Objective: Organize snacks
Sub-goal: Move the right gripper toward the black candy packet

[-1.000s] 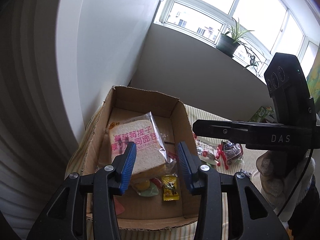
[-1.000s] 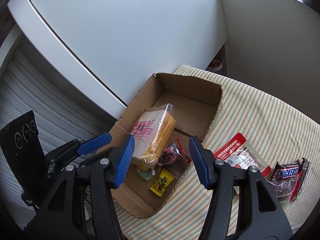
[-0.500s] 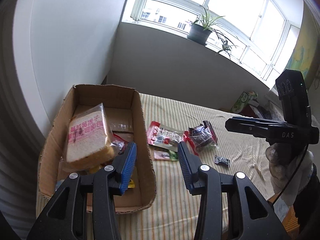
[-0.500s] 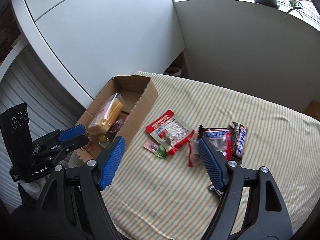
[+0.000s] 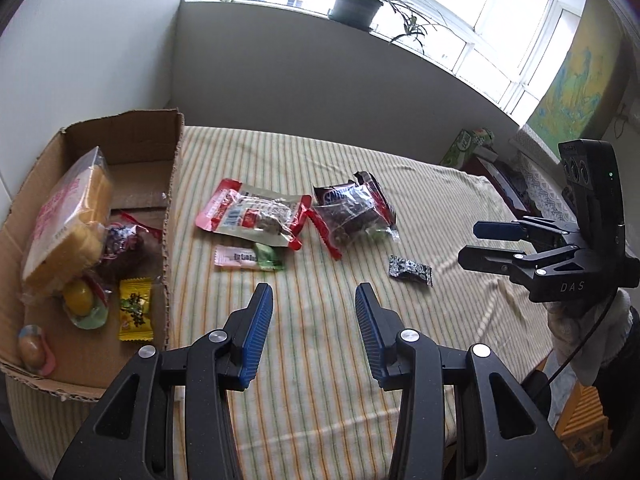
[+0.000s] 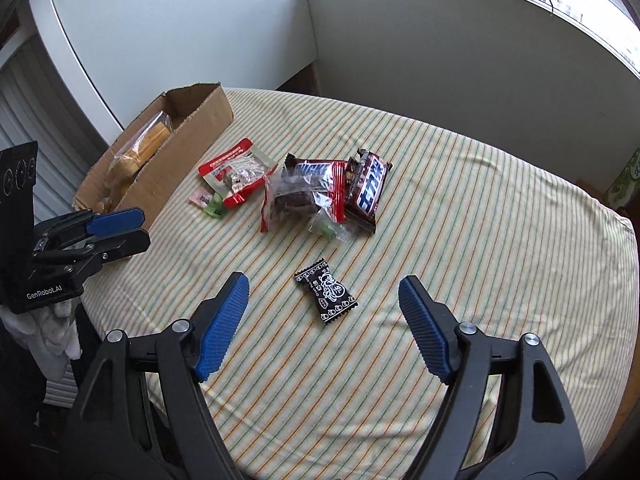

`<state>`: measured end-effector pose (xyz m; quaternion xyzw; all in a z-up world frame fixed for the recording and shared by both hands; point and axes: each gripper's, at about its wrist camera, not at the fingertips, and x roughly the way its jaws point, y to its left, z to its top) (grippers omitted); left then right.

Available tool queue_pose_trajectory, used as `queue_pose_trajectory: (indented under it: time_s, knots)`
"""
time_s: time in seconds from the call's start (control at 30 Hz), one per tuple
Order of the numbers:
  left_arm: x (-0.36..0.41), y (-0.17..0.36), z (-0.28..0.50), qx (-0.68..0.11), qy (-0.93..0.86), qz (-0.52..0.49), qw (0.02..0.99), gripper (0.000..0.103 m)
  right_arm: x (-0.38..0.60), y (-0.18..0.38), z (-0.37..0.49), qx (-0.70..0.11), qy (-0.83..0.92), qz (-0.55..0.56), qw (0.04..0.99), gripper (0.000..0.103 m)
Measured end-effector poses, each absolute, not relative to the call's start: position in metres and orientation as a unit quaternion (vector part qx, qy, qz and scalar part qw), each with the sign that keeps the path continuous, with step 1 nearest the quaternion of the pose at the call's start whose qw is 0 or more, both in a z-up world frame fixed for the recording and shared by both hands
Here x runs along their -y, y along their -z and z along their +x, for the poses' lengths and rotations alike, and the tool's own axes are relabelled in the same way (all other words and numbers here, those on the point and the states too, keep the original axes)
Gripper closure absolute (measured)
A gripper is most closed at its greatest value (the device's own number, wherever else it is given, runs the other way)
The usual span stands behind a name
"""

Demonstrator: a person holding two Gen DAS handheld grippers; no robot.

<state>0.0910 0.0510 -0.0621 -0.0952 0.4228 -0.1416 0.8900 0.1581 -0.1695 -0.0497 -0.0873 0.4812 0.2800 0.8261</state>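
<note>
A cardboard box (image 5: 170, 216) (image 6: 188, 148) at the table's left holds a bagged bread loaf (image 5: 68, 224), a yellow candy (image 5: 136, 314) and other sweets. On the striped cloth lie a red-and-clear packet (image 5: 256, 216) (image 6: 236, 172), a clear bag of dark snacks (image 5: 352, 216) (image 6: 304, 192), a Snickers bar (image 6: 368, 188), a pink candy (image 5: 236, 258), a green candy (image 5: 269, 257) and a small black candy (image 5: 410, 270) (image 6: 325, 296). My left gripper (image 5: 314, 314) is open and empty near the pink candy. My right gripper (image 6: 324, 320) is open and empty around the black candy, above it.
The table cloth (image 6: 480, 220) drops off at the right and near edges. A windowsill with a potted plant (image 5: 356, 0) runs behind. A green carton (image 5: 468, 146) stands beyond the far right corner. White cabinet walls stand behind the box.
Both grippers have swung right, away from the box toward the loose snacks. The right gripper has opened wider and now hangs over the black candy.
</note>
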Motion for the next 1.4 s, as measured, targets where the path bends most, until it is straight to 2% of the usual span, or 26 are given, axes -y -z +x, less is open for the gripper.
queue_pose_trajectory:
  time_s: [0.1,0.23,0.8,0.87,0.97,1.07,1.3,1.4]
  knots:
    - [-0.041,0.067,0.099,-0.431,0.145,-0.085,0.887,0.063,0.166,0.061,0.157,-0.485,-0.289,-0.1,0.819,0.024]
    - [-0.027,0.073,0.114,-0.438,0.15,-0.068,0.883,0.063,0.159,0.077,0.16,-0.494,-0.301,-0.108,0.809,0.03]
    - [0.028,0.083,0.181,-0.437,0.166,0.054,0.883,0.06,0.157,0.104,0.178,-0.503,-0.329,-0.116,0.791,0.033]
    - [0.032,0.086,0.184,-0.437,0.169,0.061,0.881,0.055,0.155,0.106,0.179,-0.502,-0.331,-0.119,0.79,0.033]
    - [0.038,0.09,0.188,-0.438,0.172,0.082,0.878,0.054,0.152,0.108,0.182,-0.503,-0.332,-0.122,0.788,0.034]
    - [0.039,0.092,0.19,-0.438,0.172,0.089,0.878,0.054,0.15,0.11,0.183,-0.506,-0.334,-0.126,0.785,0.043]
    - [0.038,0.097,0.19,-0.437,0.174,0.109,0.876,0.05,0.145,0.113,0.18,-0.503,-0.332,-0.148,0.784,0.043]
    - [0.041,0.099,0.189,-0.438,0.17,0.12,0.875,0.05,0.144,0.113,0.178,-0.502,-0.329,-0.156,0.784,0.052]
